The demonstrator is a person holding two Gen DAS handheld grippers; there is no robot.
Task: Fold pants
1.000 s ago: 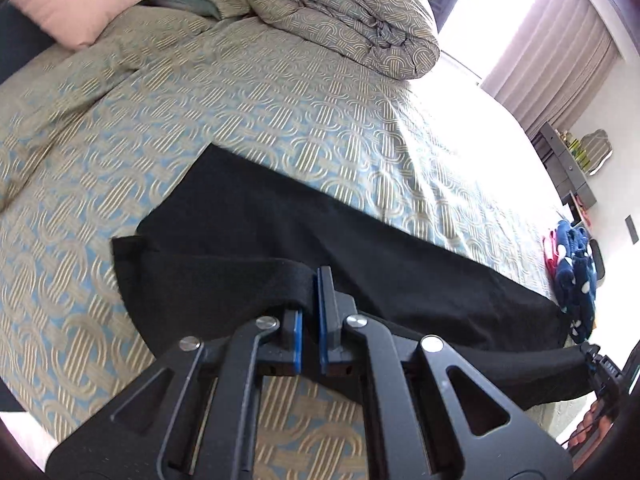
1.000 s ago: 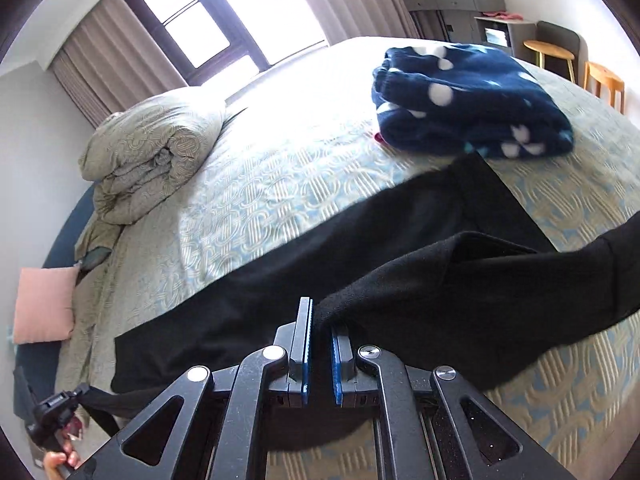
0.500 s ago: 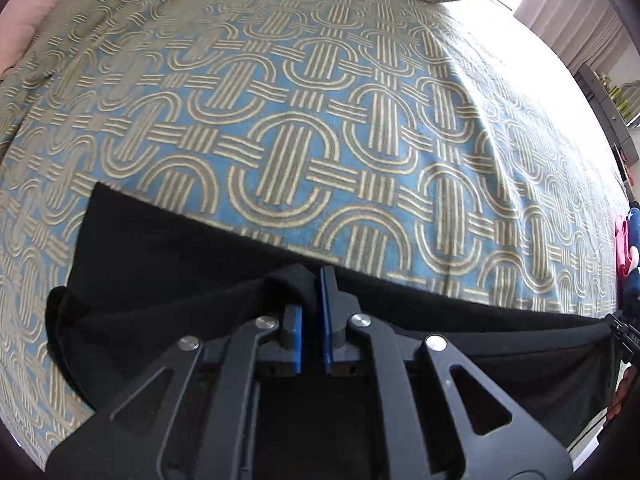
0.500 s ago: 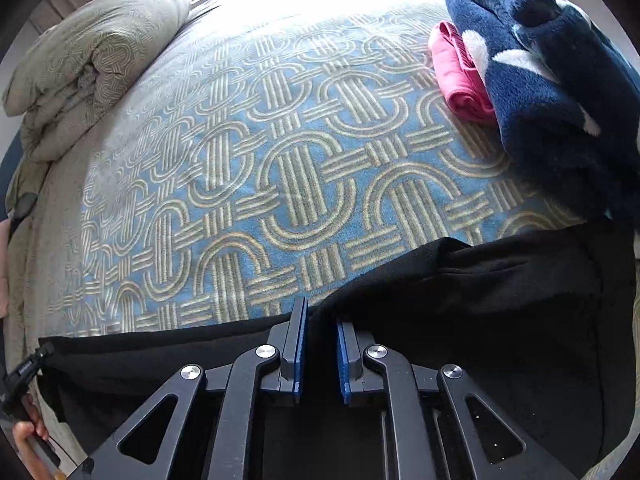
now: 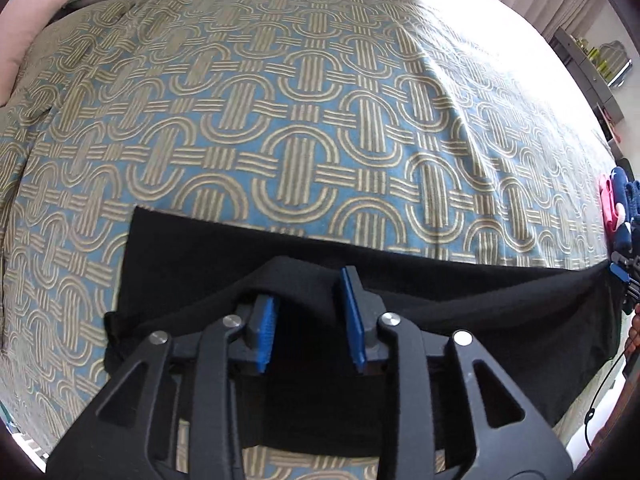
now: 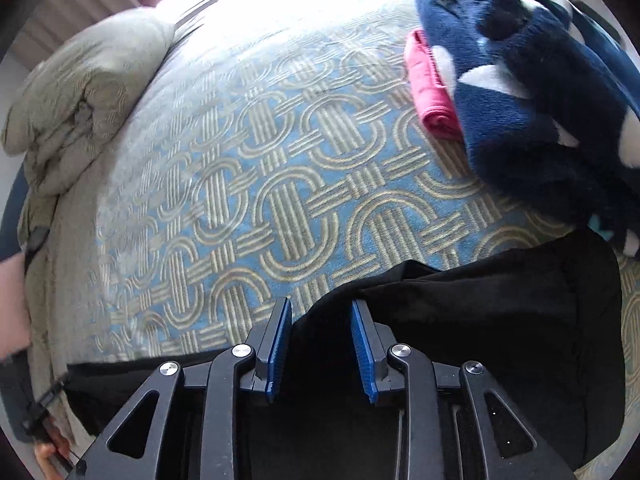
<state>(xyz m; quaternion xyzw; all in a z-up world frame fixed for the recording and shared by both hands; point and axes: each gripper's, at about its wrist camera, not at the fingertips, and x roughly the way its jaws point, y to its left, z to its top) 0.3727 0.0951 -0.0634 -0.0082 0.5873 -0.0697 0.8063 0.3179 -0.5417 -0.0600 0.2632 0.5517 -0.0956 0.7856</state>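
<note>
Black pants (image 5: 460, 300) lie as a long folded band across the near part of the patterned bedspread (image 5: 304, 128). My left gripper (image 5: 306, 284) points steeply down over their left end. Its jaws are opening, and a hump of black cloth sits loosely between the blue pads (image 5: 354, 316) and drapes over the left one. My right gripper (image 6: 320, 302) hangs over the other end of the pants (image 6: 480, 320). Its jaws are opening too, with the cloth edge slack between the pads (image 6: 362, 344). Each view shows the other gripper small at its edge.
A folded navy fleece with white spots (image 6: 532, 92) and a pink cloth (image 6: 430, 92) lie just beyond the pants' right end. A rolled duvet (image 6: 80, 92) sits at the bed's far side. A pink pillow (image 5: 20, 44) is at the far left. Shelves (image 5: 592, 64) stand by the wall.
Both grippers carried the pants' lifted edge forward and down onto the lower layer. The pads, shut on the cloth before, now stand apart and the cloth lies slack.
</note>
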